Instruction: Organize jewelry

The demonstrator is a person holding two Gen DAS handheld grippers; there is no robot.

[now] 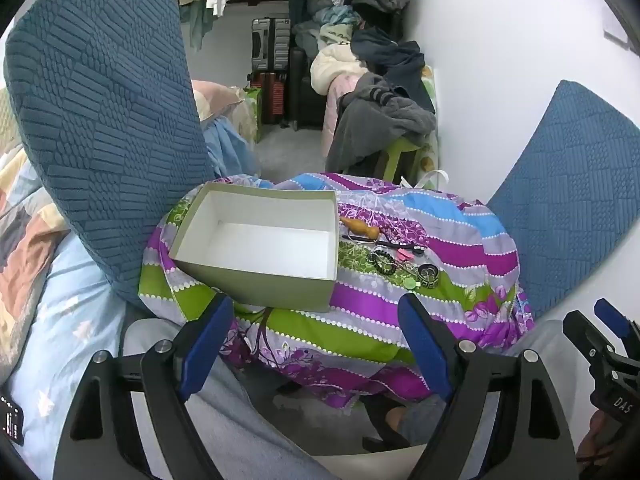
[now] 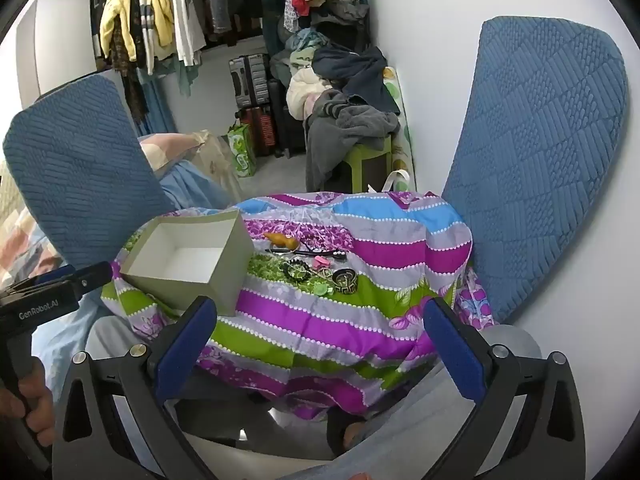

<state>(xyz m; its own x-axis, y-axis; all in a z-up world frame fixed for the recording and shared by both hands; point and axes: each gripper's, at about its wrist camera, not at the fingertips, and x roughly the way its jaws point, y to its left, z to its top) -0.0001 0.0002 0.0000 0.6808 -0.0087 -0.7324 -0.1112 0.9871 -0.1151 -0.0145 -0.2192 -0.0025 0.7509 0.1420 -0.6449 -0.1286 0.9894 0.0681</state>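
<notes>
An empty grey-green box (image 1: 256,286) with a white inside stands open on the left of the cloth-covered table (image 1: 400,308). To its right lies a small pile of jewelry: an orange gourd-shaped piece (image 1: 360,227), a black stick (image 1: 386,243), a beaded bracelet (image 1: 382,262), a pink clip (image 1: 402,256), a black-and-gold bangle (image 1: 428,274) and a green piece (image 1: 410,283). My left gripper (image 1: 316,340) is open, short of the table's near edge, below the box. My right gripper (image 2: 320,320) is open too, short of the jewelry (image 2: 312,268). Neither holds anything.
Two blue textured chair backs (image 1: 100,120) (image 2: 540,160) flank the table. Behind it are a green stool (image 2: 368,160) heaped with clothes, suitcases (image 1: 272,44) and a hanging rail. The person's knees in light trousers (image 1: 224,400) lie below the grippers.
</notes>
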